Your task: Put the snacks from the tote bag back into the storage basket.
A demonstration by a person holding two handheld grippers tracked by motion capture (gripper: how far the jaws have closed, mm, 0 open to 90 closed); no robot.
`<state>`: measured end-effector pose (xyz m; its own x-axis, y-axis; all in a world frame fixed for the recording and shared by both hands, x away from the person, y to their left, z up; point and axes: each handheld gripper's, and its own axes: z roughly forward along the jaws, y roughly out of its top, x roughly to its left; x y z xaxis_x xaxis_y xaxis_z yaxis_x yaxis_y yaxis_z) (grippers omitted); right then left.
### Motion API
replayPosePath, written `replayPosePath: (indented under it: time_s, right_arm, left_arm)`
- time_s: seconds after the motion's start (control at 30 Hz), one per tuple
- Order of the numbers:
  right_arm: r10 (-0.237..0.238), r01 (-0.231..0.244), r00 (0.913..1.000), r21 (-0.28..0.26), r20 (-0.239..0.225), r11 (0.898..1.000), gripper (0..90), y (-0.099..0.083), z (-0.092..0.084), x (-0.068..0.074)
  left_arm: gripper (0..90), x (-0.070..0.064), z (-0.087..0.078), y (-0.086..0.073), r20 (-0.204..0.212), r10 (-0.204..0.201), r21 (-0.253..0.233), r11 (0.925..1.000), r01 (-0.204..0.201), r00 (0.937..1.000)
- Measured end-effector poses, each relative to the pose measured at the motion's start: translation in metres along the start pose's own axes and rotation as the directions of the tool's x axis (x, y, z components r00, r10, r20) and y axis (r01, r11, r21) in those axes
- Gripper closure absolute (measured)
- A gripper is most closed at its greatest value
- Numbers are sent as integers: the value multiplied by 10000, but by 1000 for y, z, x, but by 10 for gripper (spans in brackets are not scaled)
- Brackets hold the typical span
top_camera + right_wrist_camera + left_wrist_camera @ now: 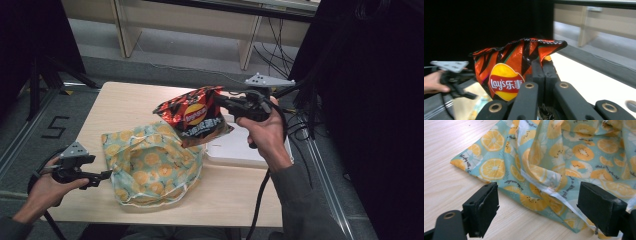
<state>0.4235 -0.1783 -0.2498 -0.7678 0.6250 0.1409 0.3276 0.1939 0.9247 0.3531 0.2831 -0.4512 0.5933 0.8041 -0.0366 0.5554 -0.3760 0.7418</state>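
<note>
Chip bag (195, 116) is up in the air over the middle of the table (125, 102), clamped by the right gripper (223, 103): jaws fully closed on the bag's edge, and in the right gripper view the two black jaws sit pressed together on the red-orange foil (511, 65) with the bag hanging to their left. Bag's long axis runs roughly level, tilted a bit, its lower end hanging down toward the person. Directly below and slightly toward the person's left lies the fabric bag (150, 165), orange-slice print on teal, slumped flat on the table with its mouth rumpled and mostly collapsed. Left gripper (105, 175) sits at the fabric bag's left edge, jaws wide apart with nothing between the pads; in the left gripper view the cloth hem (554, 192) lies just ahead of and between the open jaws, not yet pinched. A white tray (240, 147) sits on the table on the right, behind the chip bag. Key relation: chip bag is above and to the right of the fabric bag's opening, so my read is the next move is down and leftward into it. Left gripper is the nearer one to the cloth rim and probably needs to grab and lift that hem first, otherwise the mouth stays shut and the chips just land on top.
</note>
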Motion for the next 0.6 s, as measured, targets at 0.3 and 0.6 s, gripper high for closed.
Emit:
replayPosePath:
  time_s: [0.3, 0.6]
  right_arm:
    - [746, -781, 9869, 191, 1428, 9968, 900, -13, -20, -46]
    - [1067, -1201, 9670, 448, 2315, 9917, 900, -33, -24, -72]
  left_arm:
    - [166, 3, 1, -1, 20, -94, 218, 9997, 94, 10000]
    - [167, 3, 3, -3, -71, 58, 241, 9997, -56, 10000]
